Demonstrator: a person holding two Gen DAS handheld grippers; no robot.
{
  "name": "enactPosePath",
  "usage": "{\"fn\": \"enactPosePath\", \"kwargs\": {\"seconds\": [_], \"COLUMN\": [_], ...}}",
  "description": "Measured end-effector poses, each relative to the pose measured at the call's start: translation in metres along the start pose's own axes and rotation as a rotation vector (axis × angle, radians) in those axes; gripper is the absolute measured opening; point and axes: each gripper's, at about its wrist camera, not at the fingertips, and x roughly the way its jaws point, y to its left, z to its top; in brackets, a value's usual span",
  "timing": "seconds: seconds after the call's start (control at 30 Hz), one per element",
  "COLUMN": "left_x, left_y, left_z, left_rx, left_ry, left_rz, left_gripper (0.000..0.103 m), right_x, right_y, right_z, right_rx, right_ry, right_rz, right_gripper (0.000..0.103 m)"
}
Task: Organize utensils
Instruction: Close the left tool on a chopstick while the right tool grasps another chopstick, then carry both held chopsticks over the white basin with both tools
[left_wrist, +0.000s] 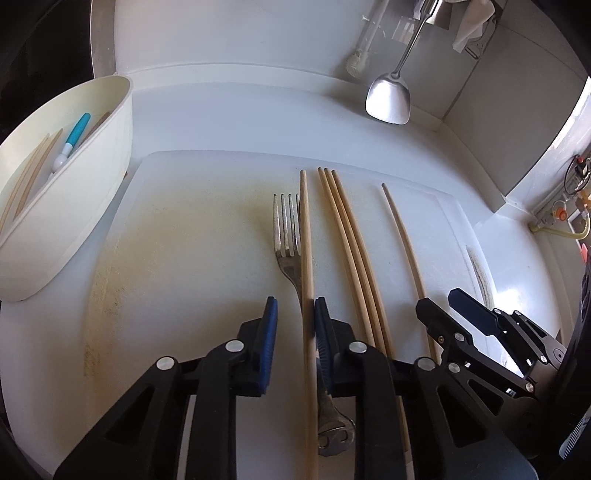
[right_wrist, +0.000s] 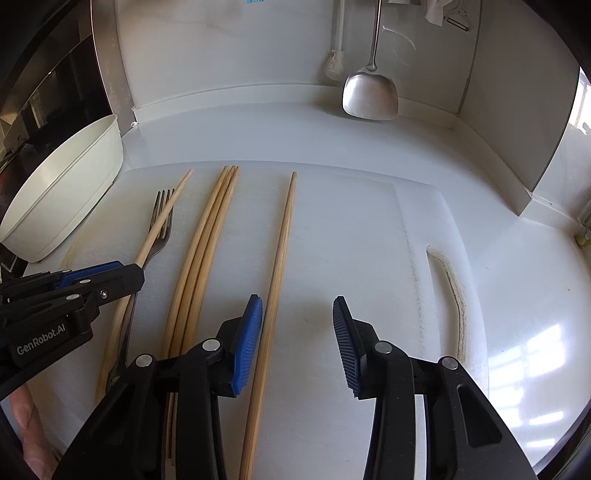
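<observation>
Spatula (right_wrist: 370, 94) handle top cut off; fork (left_wrist: 291, 254) handle partly hidden.

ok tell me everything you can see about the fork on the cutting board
The fork is plain metal, four tines, dull and slightly smudged, with a flared handle end bearing cut-outs. It lies flat on the white cutting board, tines pointing toward the back wall. A single chopstick lies along its right side, touching and partly crossing the handle. The open left gripper straddles the handle and that chopstick; whether its pads touch them is unclear.
</observation>
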Motion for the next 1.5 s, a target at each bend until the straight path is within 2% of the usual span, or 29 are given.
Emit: {"fn": "enactPosePath", "kwargs": {"seconds": [0.1,0.3,0.37,0.47,0.5,0.87,1.13,1.37,1.5], "left_x": [-0.002,-0.005,-0.007,-0.01,-0.011,-0.016,-0.028,-0.058,-0.084], "left_y": [-0.001,0.0,0.002,0.003,0.004,0.012,0.016,0.023,0.03], "left_z": [-0.001,-0.002,-0.001,0.001,0.002,0.001,0.006,0.016,0.024], "left_rx": [0.005,0.008,0.004,0.01,0.009,-0.007,-0.015,-0.042,-0.064], "left_ry": [-0.001,-0.009,-0.017,-0.027,-0.027,-0.025,-0.037,-0.071,-0.112], "left_rz": [-0.015,-0.022,-0.022,-0.018,-0.02,-0.009,-0.009,-0.001,0.029], "left_gripper": [0.008,0.007,0.007,0.007,0.007,0.007,0.007,0.007,0.007], "right_x": [0.0,0.0,0.0,0.0,0.0,-0.003,-0.022,-0.046,-0.063], "right_y": [0.002,0.002,0.003,0.006,0.007,-0.002,-0.005,0.004,0.016], "right_z": [-0.001,0.0,0.0,0.001,0.002,0.001,0.012,0.031,0.049], "right_rx": [-0.001,-0.003,-0.002,-0.017,-0.02,0.038,0.049,0.005,-0.025], "right_ry": [-0.002,-0.002,-0.003,-0.002,-0.001,-0.008,-0.044,-0.085,-0.128], "right_rz": [-0.003,-0.004,0.007,0.011,0.009,0.04,0.049,0.072,0.119], "right_gripper": [0.039,0.038,0.033,0.011,0.007,0.006,0.006,0.006,0.006]}}
